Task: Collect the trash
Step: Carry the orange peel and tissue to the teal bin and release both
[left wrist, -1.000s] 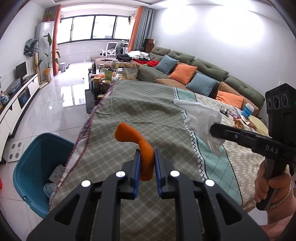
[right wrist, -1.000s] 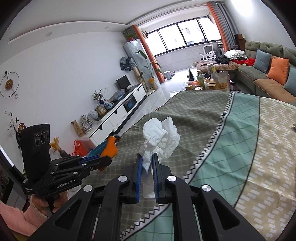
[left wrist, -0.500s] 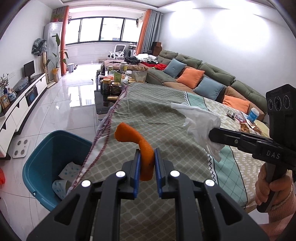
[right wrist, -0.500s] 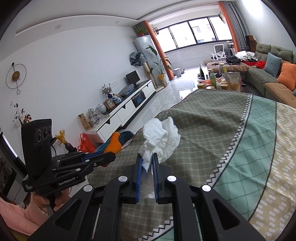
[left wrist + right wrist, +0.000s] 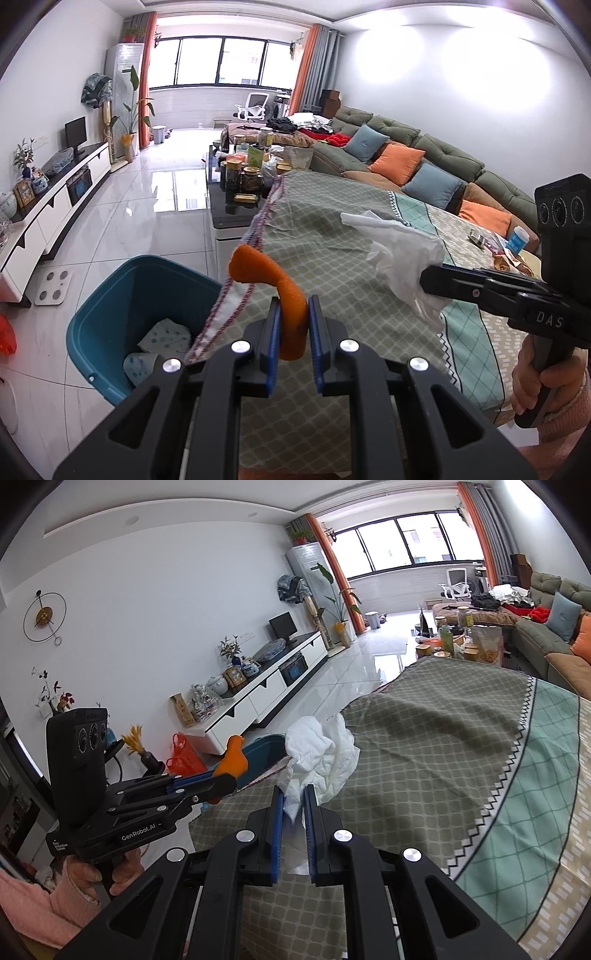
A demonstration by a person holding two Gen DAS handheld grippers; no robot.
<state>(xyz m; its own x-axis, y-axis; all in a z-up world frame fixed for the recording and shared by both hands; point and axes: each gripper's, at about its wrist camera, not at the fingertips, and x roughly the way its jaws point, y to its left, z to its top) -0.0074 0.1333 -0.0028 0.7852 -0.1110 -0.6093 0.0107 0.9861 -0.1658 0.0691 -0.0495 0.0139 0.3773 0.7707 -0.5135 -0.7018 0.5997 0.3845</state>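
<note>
1. One long surface [image 5: 332, 236] runs down the room, draped in one patterned cloth [image 5: 443, 738] of olive, green and beige bands; its fringed edge hangs over the near left side.
2. One sofa [image 5: 436, 155] lines the far wall, carrying four loose cushions that I can count from here, two orange and two blue.
3. One teal bin [image 5: 110, 317] stands on the tiled floor just beside the surface's hanging edge; two pale, dotted scraps of paper lie in its bottom.
4. Two hand-held tools are up over the surface's near end, each gripped by one hand in a pink sleeve.
5. The left tool [image 5: 293, 332] is clamped on one curved piece of orange peel [image 5: 273, 280], which sticks up from between the blue pads and sits over the cloth's edge, next to the bin's rim.
6. The right tool [image 5: 293, 812] is pinched tight on one crumpled white tissue [image 5: 321, 753], held above the olive band of the cloth, well clear of the bin.
7. At the far right end of the surface lie a few small wrappers and one blue cup [image 5: 517, 238]; I cannot count the wrappers exactly.
</note>
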